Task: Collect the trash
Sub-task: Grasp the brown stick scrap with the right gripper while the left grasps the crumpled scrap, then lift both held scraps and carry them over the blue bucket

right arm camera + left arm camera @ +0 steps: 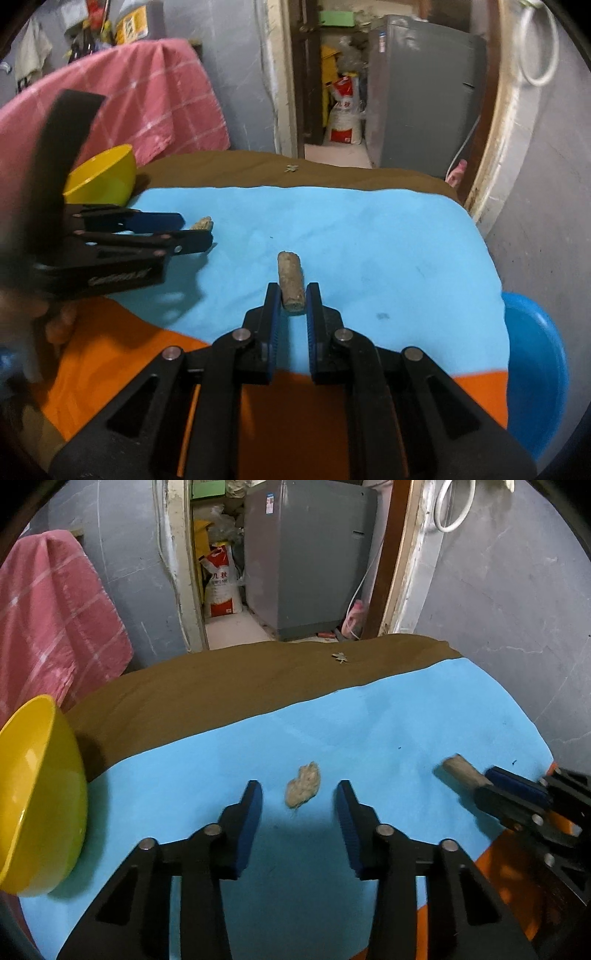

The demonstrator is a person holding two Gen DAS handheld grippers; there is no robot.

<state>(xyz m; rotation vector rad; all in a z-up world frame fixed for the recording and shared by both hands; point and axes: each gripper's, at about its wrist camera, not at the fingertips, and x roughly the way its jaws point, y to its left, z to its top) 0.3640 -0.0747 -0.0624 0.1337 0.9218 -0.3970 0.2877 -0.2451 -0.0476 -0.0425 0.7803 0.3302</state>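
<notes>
A crumpled beige lump of trash (303,784) lies on the light blue cloth (388,720). My left gripper (299,794) straddles it, open, its blue pads clear of the lump on both sides. A short brown cylinder (291,282) sits between the pads of my right gripper (293,295), which is shut on its near end. In the left wrist view the cylinder (460,770) sticks out of the right gripper (482,784) at the right. The right wrist view shows the left gripper (197,229) at the left with the lump (203,222) at its tips.
A yellow bowl (40,794) stands at the left edge of the blue cloth. A blue bowl (535,369) sits low at the right. A small scrap (340,658) lies on the brown cloth (221,686) at the back. An orange cloth (110,350) covers the near side.
</notes>
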